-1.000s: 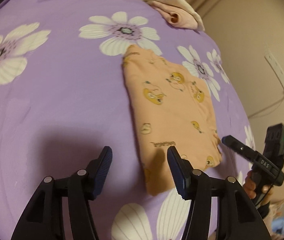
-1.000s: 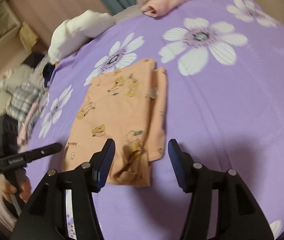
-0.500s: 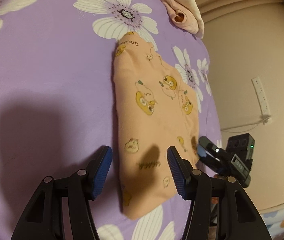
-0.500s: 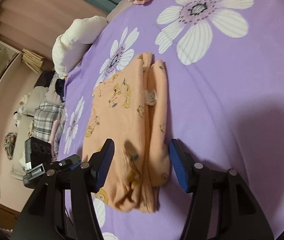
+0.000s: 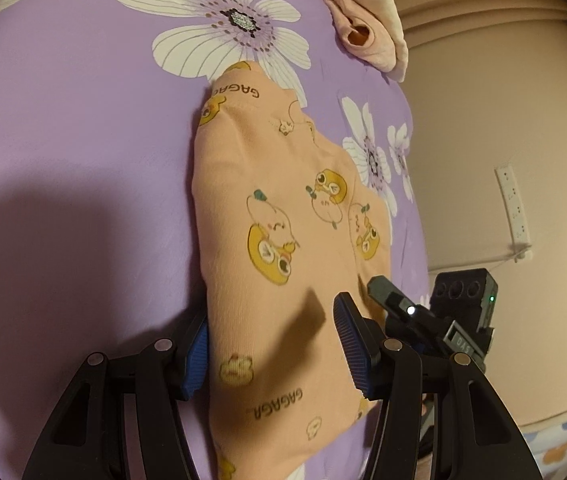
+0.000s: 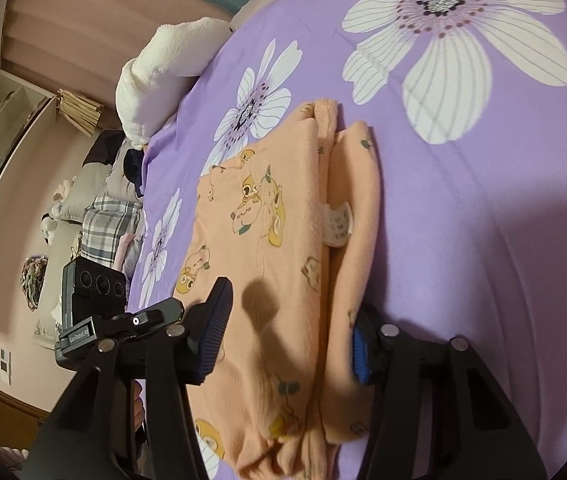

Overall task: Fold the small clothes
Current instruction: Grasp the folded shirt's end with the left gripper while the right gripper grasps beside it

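The orange garment [image 5: 283,248], folded into a long strip and printed with yellow cartoon figures, lies on the purple flowered bedspread [image 5: 75,128] and runs forward from between the fingers of both tongs. The left gripper [image 5: 271,344] stands spread wide over the near end of the cloth, its left pad half hidden under the cloth's edge and its right pad resting on top near the other edge (neither pad is pinching yet). The right gripper [image 6: 287,340] is likewise wide apart, straddling the garment's near end, with the folded-over sleeve layer and a small white care label [image 6: 337,226] lying ahead of its right finger.

In the left view the right tool's body stands just to the right of the left gripper's right finger; in the right view the left tool sits close beside the right gripper's left finger. Each crowds the other's side of the cloth.

Far ahead of the left gripper, toward the bed's edge, lies a rolled pink garment [image 5: 363,32]. Ahead and left of the right gripper rests a white fluffy bundle [image 6: 163,76], and beyond the bed's left edge a plaid cloth [image 6: 109,224] lies among other heaped things.
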{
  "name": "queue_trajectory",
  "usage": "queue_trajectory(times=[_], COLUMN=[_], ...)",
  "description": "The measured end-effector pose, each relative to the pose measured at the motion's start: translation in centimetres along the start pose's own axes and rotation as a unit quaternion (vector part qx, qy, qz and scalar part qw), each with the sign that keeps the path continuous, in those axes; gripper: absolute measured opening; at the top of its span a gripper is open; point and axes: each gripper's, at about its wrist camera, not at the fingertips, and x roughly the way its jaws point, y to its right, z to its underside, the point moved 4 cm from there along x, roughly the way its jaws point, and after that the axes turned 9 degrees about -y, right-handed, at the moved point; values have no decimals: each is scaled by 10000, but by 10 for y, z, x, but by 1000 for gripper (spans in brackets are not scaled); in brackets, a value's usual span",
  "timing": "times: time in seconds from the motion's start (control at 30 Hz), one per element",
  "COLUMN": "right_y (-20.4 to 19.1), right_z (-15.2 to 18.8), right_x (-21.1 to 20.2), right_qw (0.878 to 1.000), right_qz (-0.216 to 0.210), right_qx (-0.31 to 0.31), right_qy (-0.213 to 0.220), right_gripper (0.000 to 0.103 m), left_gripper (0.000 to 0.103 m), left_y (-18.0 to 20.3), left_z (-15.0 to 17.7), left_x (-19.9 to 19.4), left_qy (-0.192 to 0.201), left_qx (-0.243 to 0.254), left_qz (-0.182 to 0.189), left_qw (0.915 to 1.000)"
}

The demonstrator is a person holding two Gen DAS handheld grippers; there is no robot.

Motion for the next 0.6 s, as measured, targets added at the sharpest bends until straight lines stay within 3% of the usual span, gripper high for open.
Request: queue_trajectory(times=[0.27,0.33,0.4,0.6], right_y=[2,0,-4,-19], right_z=[-7,-7,-6,-7], right_x=[10,10,9,11], right_qw=[9999,9998,9991,9945], right_qz=[97,204,365,886], right_qx=[-36,-78,-181,-523], right_qy=[6,31,63,198], right_gripper=[34,32,30,21], left_gripper=[55,51,38,31], left_y=[5,7,5,6], left_z=[-9,-8,-7,-6], left_x=[7,8,7,6], left_qy=[33,56,69,100], left_qx=[6,71,66,40], left_qz=[-64,-197,-418,-738], left_qw=[10000,9998,9991,9972])
